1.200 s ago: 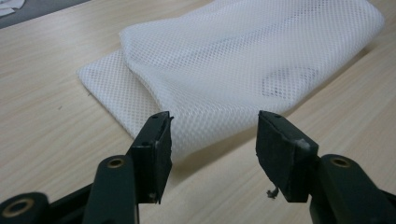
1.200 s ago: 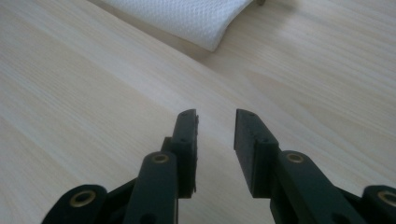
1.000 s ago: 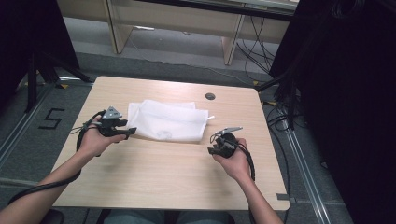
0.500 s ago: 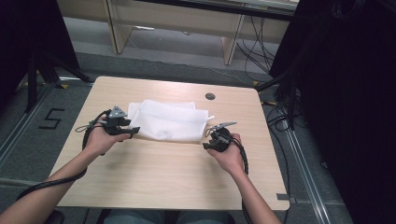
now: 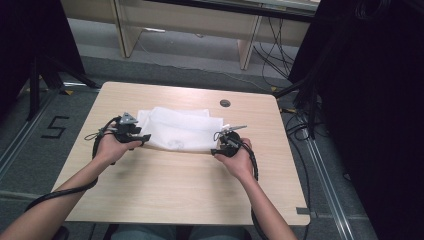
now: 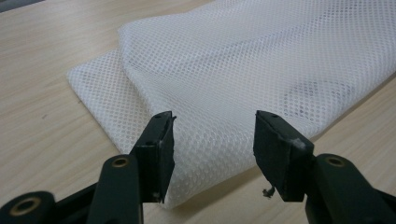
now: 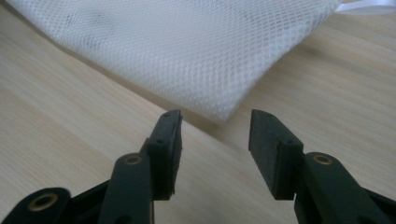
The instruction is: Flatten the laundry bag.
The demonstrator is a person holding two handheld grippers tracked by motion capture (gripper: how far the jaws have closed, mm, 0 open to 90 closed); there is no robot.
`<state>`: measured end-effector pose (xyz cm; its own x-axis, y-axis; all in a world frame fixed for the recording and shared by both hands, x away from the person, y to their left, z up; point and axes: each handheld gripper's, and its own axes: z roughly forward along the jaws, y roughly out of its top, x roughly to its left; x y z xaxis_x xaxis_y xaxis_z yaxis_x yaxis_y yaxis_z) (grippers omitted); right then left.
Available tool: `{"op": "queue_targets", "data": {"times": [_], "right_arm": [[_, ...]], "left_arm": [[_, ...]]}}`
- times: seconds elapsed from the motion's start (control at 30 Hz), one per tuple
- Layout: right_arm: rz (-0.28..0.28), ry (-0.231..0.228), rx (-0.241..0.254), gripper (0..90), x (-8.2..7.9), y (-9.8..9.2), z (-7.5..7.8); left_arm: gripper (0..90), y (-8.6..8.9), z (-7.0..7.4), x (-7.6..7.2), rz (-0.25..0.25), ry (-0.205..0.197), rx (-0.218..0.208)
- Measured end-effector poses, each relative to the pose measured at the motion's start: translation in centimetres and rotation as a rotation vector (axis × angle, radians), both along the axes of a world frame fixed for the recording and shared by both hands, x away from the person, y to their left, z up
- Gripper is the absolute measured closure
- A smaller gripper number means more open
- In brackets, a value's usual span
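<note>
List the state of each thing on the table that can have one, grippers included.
White mesh bag: lying flat on the table, folded over itself, not gripped.
Left gripper: open; fingers straddle the bag's near corner without pressing it.
Right gripper: open, its jaws have just been opening; nothing between the fingers, the bag's corner just ahead.
Strap: loose on the table at the bag's far edge.

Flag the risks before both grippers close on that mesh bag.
1. The right gripper, jaws just opened, sits short of the mesh bag's corner, so closing now would likely grab air.
2. The left gripper straddles a folded edge and may pinch only the top layer.
3. Uneven grips could drag the bag across the table.
</note>
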<state>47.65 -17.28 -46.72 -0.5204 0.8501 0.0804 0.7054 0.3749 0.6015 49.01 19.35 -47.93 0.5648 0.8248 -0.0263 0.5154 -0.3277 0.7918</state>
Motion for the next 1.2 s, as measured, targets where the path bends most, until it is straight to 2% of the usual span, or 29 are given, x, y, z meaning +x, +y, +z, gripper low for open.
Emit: {"op": "queue_targets", "data": {"times": [0.1,0.17,0.23,0.33,0.37,0.43,0.47,0.53,0.57,0.6,0.63,0.7,0.77,0.83,0.87,0.97,1.03,1.07,1.1,1.13,1.2], "right_arm": [[-0.038,0.011,0.019,51.5,0.4,0.5,-0.1],[-0.035,0.014,0.022,48.7,1.0,0.5,-0.5],[-0.031,0.042,0.021,48.1,1.3,0.4,-0.7],[-0.059,0.041,0.032,47.8,1.9,0.3,-1.0],[-0.067,0.047,0.058,47.8,2.1,0.3,-1.0],[-0.066,0.051,0.073,48.3,2.4,0.3,-1.1],[-0.062,0.054,0.081,49.7,2.5,0.3,-1.2],[-0.064,0.047,0.057,56.9,2.6,0.6,-1.3],[-0.056,0.054,0.062,64.8,2.6,0.7,-1.3],[-0.056,0.054,0.062,64.8,2.6,0.7,-1.3],[-0.029,0.044,0.035,79.1,2.6,0.8,-1.4],[-0.023,0.06,0.046,82.3,2.4,0.9,-1.4],[-0.011,0.059,0.029,83.5,2.3,1.1,-1.4],[0.002,0.061,0.022,83.7,2.2,1.1,-1.4],[0.006,0.067,0.011,83.7,1.9,1.1,-1.2],[0.02,0.076,0.004,83.8,1.4,1.0,-1.1],[0.026,0.085,0.007,84.0,1.1,0.9,-1.1],[0.044,0.076,-0.006,84.1,0.9,0.7,-1.2],[0.036,0.085,0.003,84.1,0.7,0.8,-1.1],[0.035,0.083,0.002,84.2,0.5,0.7,-1.1],[0.041,0.087,0.007,84.2,0.4,0.7,-1.1]], "left_arm": [[47.5,-0.2,-0.2,0.2,0.004,0.015,-0.018],[46.5,-0.3,-0.2,0.3,0.013,0.011,-0.019],[46.1,-0.4,-0.4,0.5,0.021,0.016,-0.024],[45.8,-0.4,-0.6,0.5,0.029,0.019,-0.024],[45.8,-0.4,-0.6,0.6,0.025,0.027,-0.024],[46.5,-0.3,-0.7,0.6,0.039,0.025,-0.016],[48.3,-0.2,-0.8,0.6,0.032,0.04,-0.015],[56.1,0.1,-0.8,0.7,0.003,0.061,0.02],[58.7,0.1,-0.9,0.7,-0.006,0.067,0.036],[61.7,0.1,-0.9,0.7,-0.006,0.067,0.036],[65.9,0.2,-1.1,0.6,-0.022,0.082,0.05],[71.0,0.3,-1.2,0.5,-0.037,0.082,0.066],[75.2,0.4,-1.2,0.5,-0.041,0.09,0.074],[77.8,0.4,-1.3,0.5,-0.046,0.103,0.078],[82.7,0.3,-1.5,0.3,-0.04,0.111,0.077],[85.1,0.2,-1.7,0.1,-0.041,0.125,0.071],[83.4,0.1,-1.4,-0.1,-0.029,0.131,0.05],[79.5,0.2,-1.2,-0.2,-0.021,0.124,0.045],[74.5,0.2,-1.2,-0.2,-0.021,0.124,0.045],[63.9,0.1,-0.7,-0.2,0.01,0.098,0.024],[53.8,-0.1,-0.6,0.0,0.028,0.073,0.033]]}}
